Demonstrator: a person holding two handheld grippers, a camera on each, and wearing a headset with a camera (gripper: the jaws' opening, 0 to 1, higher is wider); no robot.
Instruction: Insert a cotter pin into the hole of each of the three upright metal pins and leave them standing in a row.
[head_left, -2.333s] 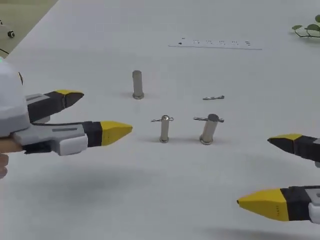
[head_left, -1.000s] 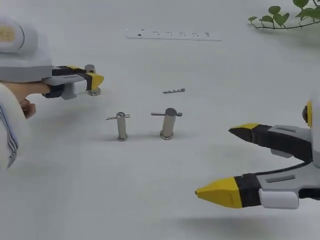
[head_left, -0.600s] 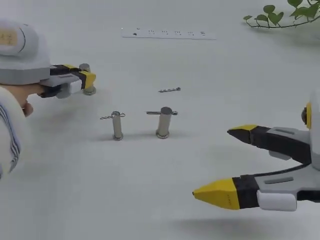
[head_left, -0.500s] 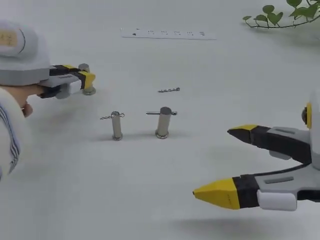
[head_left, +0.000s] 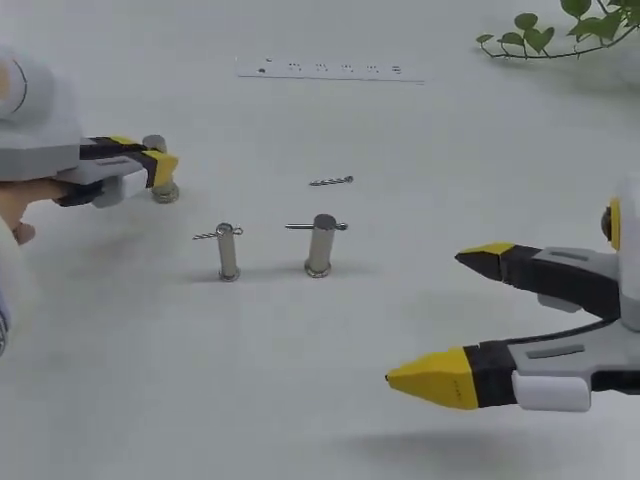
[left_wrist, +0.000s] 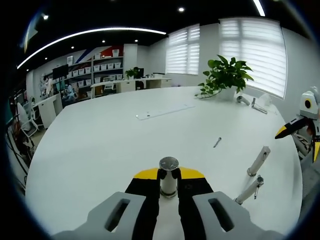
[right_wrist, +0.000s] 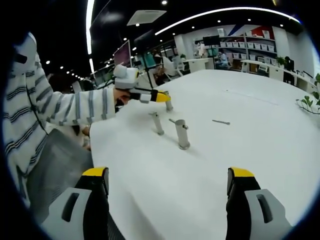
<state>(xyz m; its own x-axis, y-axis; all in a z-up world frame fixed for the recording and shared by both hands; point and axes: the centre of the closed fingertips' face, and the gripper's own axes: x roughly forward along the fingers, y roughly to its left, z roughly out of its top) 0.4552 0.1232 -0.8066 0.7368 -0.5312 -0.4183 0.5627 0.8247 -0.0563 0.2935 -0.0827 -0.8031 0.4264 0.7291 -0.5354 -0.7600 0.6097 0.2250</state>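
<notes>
My left gripper (head_left: 160, 166) is shut on a bare metal pin (head_left: 159, 186) standing at the back left; in the left gripper view that pin (left_wrist: 168, 176) sits upright between the jaws. Two more upright pins (head_left: 228, 252) (head_left: 320, 246) stand side by side mid-table, each with a cotter pin through its top. A loose cotter pin (head_left: 331, 182) lies flat behind them. My right gripper (head_left: 430, 318) hovers open at the front right, holding nothing. In the right gripper view the pins (right_wrist: 182, 134) are well ahead of the wide-apart jaws.
A white printed strip (head_left: 330, 70) lies at the far side of the table. A leafy plant (head_left: 560, 25) sits at the back right. A striped sleeve (right_wrist: 60, 107) extends along the table's left edge in the right gripper view.
The left gripper moved from the front left to the back-left pin and shut on it. Over the last second it has held there. The right gripper stays open; the camera shifted.
</notes>
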